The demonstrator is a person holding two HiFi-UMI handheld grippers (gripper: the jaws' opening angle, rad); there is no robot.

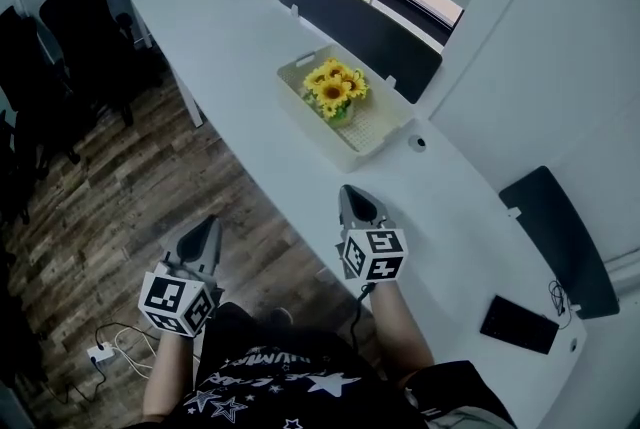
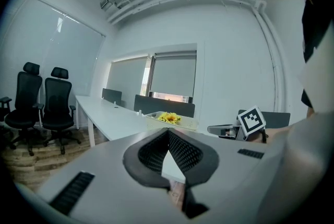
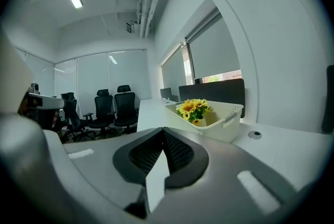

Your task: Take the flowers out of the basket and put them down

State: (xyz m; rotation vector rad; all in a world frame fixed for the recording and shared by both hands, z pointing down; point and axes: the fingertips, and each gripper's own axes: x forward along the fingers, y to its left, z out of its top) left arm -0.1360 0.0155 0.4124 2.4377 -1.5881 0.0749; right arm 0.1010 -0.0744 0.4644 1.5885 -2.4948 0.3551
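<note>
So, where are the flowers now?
In the head view the flowers sit in the white basket on the long table, ahead of the right gripper.

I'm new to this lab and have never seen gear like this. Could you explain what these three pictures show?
There is no robot here. A person holds a two-jaw gripper in each hand. The head view comes from a camera on the person's head, looking down. It shows the left gripper and the right gripper, each with a marker cube, near the edge of a long white table. The other two pictures come from cameras riding on each gripper, looking along its jaws. Both pairs of jaws are together, with nothing between them. On the table stands a white basket with yellow flowers in it, not yet touched. A dark flat device lies further to the person's right.
</note>
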